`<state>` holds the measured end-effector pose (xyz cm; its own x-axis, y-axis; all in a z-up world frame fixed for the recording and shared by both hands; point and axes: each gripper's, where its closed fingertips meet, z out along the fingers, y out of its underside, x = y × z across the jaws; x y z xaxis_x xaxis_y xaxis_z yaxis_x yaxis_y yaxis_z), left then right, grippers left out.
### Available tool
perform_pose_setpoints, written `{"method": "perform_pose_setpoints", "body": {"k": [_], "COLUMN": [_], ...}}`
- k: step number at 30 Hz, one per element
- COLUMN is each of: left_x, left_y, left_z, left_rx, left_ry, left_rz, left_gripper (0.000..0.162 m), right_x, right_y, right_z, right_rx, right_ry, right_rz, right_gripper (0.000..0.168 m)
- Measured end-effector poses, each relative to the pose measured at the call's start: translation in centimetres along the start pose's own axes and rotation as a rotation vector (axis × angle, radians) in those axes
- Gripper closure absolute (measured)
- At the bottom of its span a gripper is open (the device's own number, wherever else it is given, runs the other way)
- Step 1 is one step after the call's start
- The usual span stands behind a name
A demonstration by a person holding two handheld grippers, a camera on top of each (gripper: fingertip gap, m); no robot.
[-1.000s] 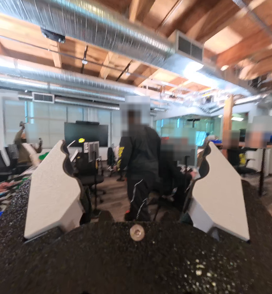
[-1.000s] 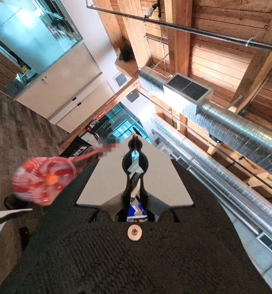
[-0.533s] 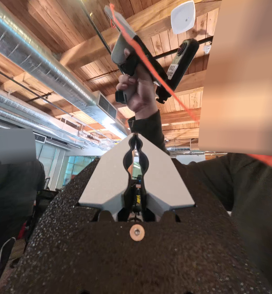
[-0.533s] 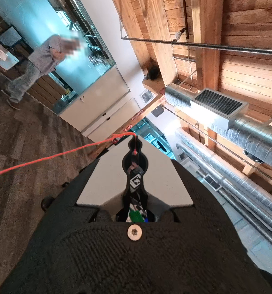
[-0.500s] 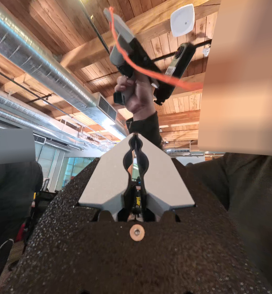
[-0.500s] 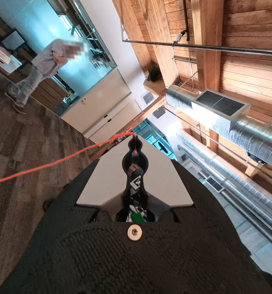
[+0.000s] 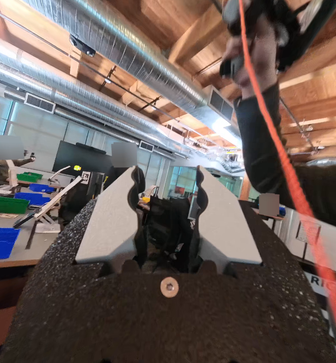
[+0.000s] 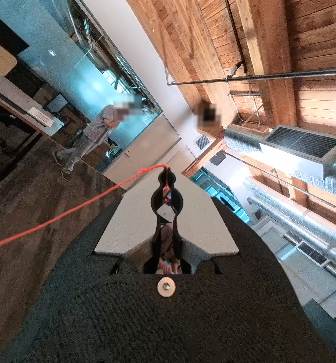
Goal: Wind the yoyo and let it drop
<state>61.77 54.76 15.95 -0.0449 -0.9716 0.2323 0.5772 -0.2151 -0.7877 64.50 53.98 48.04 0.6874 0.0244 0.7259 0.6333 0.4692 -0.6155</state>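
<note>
String end being pinched at tips of right hand-held gripper, raised high. String being stretched down past right side of left hand-held gripper, released and empty. Yoyo out of view, judged hanging below; left nearer.

Orange-red string, grey fingers on speckled black left claw body, same grey and black on right claw, blue and green bins on the grey worktop far left, silver ducts, brown plank ceiling.
</note>
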Motion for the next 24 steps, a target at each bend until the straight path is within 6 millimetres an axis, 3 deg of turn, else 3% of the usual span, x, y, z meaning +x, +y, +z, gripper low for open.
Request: {"method": "perform_pose_setpoints", "body": {"k": [3,5,7,9,11,13,17,20,24], "left_x": [1.1,3.9,7.5,10.6,12.0,12.8,11.2,8.6,4.2], "left_y": [1.1,3.3,6.9,10.7,13.5,15.2,16.3,19.2,23.1], "left_z": [0.1,0.1,-0.6,-2.5,-4.8,-7.3,-11.2,-13.6,-15.9], "left_rx": [-0.050,-0.146,-0.283,-0.395,-0.436,-0.477,-0.425,-0.499,-0.575], "left_ry": [0.060,0.217,0.371,0.482,0.507,0.533,0.452,0.355,0.172], "left_rz": [-0.011,-0.059,-0.101,-0.084,-0.063,-0.181,-0.430,-0.429,-0.394], "left_gripper": [0.105,0.108,0.108,0.116,0.121,0.123,0.120,0.117,0.100], "right_x": [1.1,2.7,4.8,6.4,7.6,7.9,9.1,9.4,8.9], "right_y": [-2.2,-3.9,-5.7,-7.1,-8.1,-8.6,-9.9,-12.1,-15.3], "right_z": [3.0,4.8,6.6,8.1,9.3,11.0,13.9,14.6,14.8], "right_rx": [0.022,0.045,0.049,0.041,0.015,-0.024,-0.080,-0.057,-0.006], "right_ry": [-0.025,0.027,0.087,0.114,0.157,0.158,0.224,0.240,0.227], "right_rz": [0.041,0.017,-0.025,-0.042,-0.104,-0.152,-0.260,-0.262,-0.234], "right_gripper": [0.168,0.168,0.168,0.168,0.168,0.168,0.168,0.168,0.168]}}
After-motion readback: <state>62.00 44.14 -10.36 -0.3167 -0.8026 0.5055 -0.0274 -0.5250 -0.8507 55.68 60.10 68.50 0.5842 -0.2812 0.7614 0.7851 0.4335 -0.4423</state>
